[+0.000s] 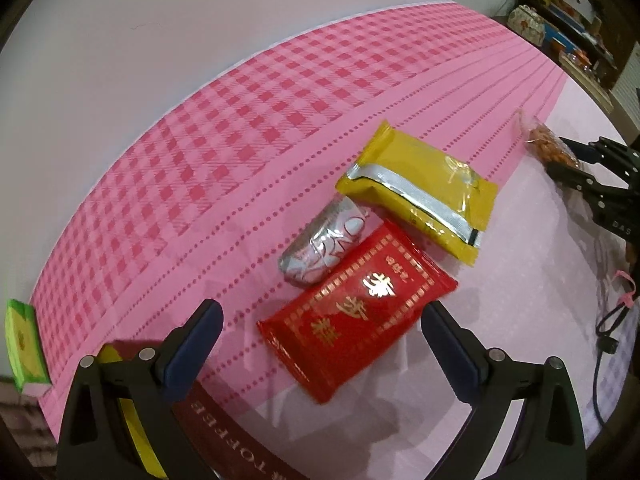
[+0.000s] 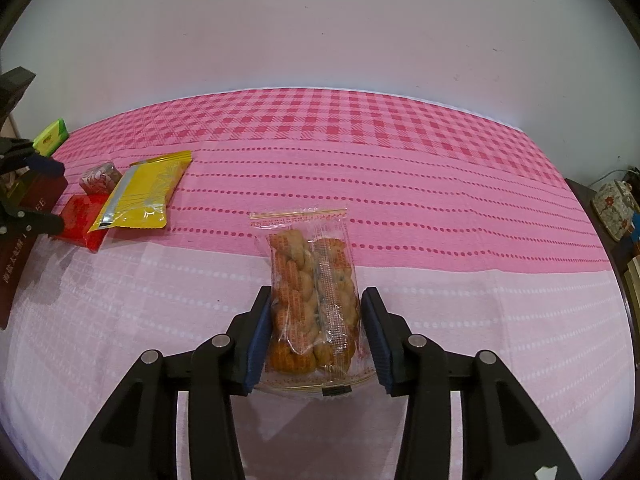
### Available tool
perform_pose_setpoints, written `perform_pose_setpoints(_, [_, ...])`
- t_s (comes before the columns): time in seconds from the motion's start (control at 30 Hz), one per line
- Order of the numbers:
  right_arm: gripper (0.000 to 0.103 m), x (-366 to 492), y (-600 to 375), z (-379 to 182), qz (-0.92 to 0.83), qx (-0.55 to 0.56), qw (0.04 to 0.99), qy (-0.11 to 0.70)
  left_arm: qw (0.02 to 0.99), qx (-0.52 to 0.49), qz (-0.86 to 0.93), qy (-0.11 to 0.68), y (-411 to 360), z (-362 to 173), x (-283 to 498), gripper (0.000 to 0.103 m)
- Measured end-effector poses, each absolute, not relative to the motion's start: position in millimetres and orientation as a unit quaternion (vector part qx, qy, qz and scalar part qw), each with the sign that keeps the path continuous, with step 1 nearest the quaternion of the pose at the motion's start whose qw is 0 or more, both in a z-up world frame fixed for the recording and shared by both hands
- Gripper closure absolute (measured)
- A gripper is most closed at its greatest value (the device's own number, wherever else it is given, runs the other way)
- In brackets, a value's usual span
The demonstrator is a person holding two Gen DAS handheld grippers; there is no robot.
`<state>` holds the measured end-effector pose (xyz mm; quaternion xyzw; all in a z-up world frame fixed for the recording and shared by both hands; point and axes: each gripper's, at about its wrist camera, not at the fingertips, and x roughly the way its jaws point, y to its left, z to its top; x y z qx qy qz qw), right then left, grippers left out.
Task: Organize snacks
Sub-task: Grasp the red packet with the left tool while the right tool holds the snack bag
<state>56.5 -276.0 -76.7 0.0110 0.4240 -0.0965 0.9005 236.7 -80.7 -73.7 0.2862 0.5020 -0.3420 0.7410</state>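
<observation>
My right gripper (image 2: 316, 304) has its jaws around a clear packet of twisted fried dough (image 2: 314, 296) lying on the pink cloth; both pads seem to touch the packet's sides. My left gripper (image 1: 322, 320) is open and empty, just above a red packet with gold lettering (image 1: 356, 312). A yellow packet (image 1: 420, 200) and a small silver packet (image 1: 324, 244) lie beside the red one. These show at the left of the right wrist view: yellow (image 2: 140, 194), red (image 2: 82, 216), silver (image 2: 100, 178). The dough packet and right gripper show at the far right in the left wrist view (image 1: 552, 148).
A dark red toffee box (image 1: 224, 432) lies under my left gripper, also seen in the right wrist view (image 2: 24, 240). A green packet (image 1: 24, 344) sits at the table's left edge. The pink checked tablecloth (image 2: 400, 152) meets a white wall. Cluttered shelves (image 1: 568, 4) stand to the right.
</observation>
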Motion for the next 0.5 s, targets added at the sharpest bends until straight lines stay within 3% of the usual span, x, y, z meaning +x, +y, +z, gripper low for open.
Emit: perform_pose_setpoints(0.5, [0.059,57,-277,-77,-0.097,0.012,0.9,0.424,0.689,0.323,-0.352,0.546,-106,-103,235,0.004])
